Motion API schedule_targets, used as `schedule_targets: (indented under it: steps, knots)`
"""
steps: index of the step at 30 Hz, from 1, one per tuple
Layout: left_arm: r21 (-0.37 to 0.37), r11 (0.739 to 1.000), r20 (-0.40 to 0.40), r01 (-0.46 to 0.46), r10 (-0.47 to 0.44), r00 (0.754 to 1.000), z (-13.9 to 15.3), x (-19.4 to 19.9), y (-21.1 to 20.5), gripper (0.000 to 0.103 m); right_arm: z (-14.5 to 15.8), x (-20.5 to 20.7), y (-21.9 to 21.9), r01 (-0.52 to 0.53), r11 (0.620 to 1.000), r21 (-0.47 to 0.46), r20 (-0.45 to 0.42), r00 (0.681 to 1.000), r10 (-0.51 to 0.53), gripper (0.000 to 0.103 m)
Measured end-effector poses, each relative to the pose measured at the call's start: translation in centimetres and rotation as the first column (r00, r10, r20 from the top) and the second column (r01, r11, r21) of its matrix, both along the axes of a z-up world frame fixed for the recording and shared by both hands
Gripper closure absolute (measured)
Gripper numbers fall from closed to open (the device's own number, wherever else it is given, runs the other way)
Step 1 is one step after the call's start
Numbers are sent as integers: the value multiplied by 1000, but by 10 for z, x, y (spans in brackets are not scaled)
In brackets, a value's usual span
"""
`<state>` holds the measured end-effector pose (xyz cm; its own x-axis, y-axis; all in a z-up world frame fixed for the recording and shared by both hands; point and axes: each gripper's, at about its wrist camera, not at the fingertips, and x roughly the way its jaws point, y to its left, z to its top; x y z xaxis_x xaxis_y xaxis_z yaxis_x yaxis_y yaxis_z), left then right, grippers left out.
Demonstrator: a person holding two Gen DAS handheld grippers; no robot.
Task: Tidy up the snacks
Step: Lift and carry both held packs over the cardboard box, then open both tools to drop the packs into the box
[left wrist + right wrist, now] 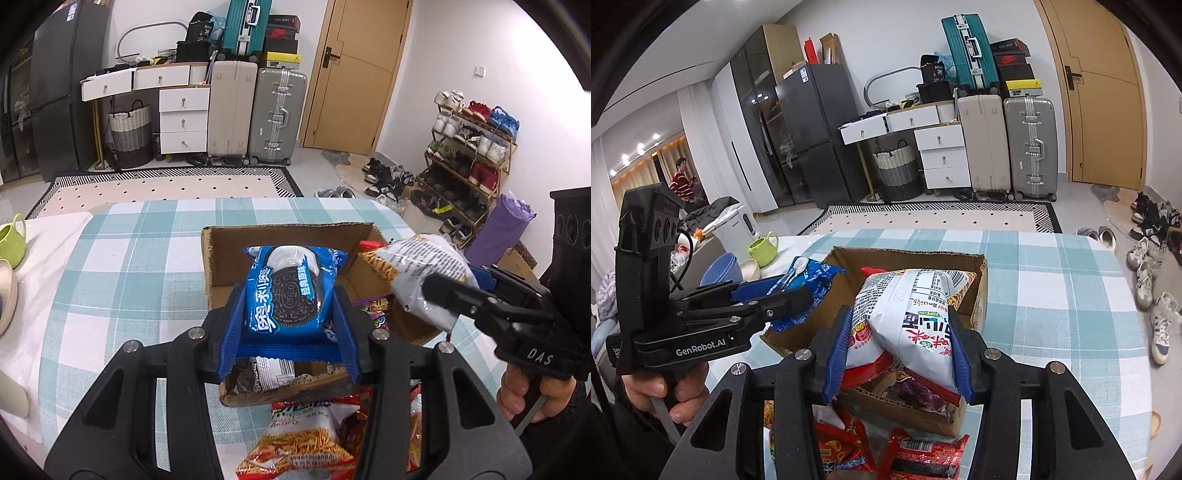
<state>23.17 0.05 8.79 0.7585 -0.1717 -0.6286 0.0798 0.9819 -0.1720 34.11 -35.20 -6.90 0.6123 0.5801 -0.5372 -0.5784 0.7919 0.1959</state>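
Two loose snack packs [886,454] crowd the cardboard box [280,232] at six o'clock; left gripper [290,314] clamps the Oreo pack [291,291], right gripper [899,350] clamps the white noodle bag [908,317] at three o'clock.

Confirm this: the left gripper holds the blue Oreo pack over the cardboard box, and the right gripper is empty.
The right gripper is not empty: the right wrist view shows it shut on a white noodle-snack bag. The rest stands: the left gripper holds the blue Oreo pack over the cardboard box.

blue cookie packet [291,291], white noodle bag [908,325], brown box [280,236], teal-checked tablecloth [140,258].
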Motion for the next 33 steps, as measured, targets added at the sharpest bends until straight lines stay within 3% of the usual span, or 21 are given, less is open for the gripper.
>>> schedule_targets:
  steps: [13, 23, 26, 29, 33]
  knots:
    - [33, 999, -51, -2, 3, 999, -27, 30, -6, 61, -20, 14, 7, 5, 999, -40, -17, 1000, -5, 55]
    - [52, 999, -39, -5, 7, 999, -24, 29, -7, 56, -20, 14, 6, 10, 999, -49, -5, 1000, -10, 53]
    - [50, 999, -33, -8, 10, 999, -23, 27, -7, 42, -14, 11, 1, 17, 999, -41, 13, 1000, -16, 40]
    - [51, 999, -24, -19, 20, 1000, -18, 22, -5, 22, -9, 8, -6, 21, 1000, -21, 27, 999, -21, 20]
    - [60, 998, -7, -24, 25, 1000, -12, 10, -1, 17, -4, 2, -18, 43, 999, -14, 33, 999, -42, 2]
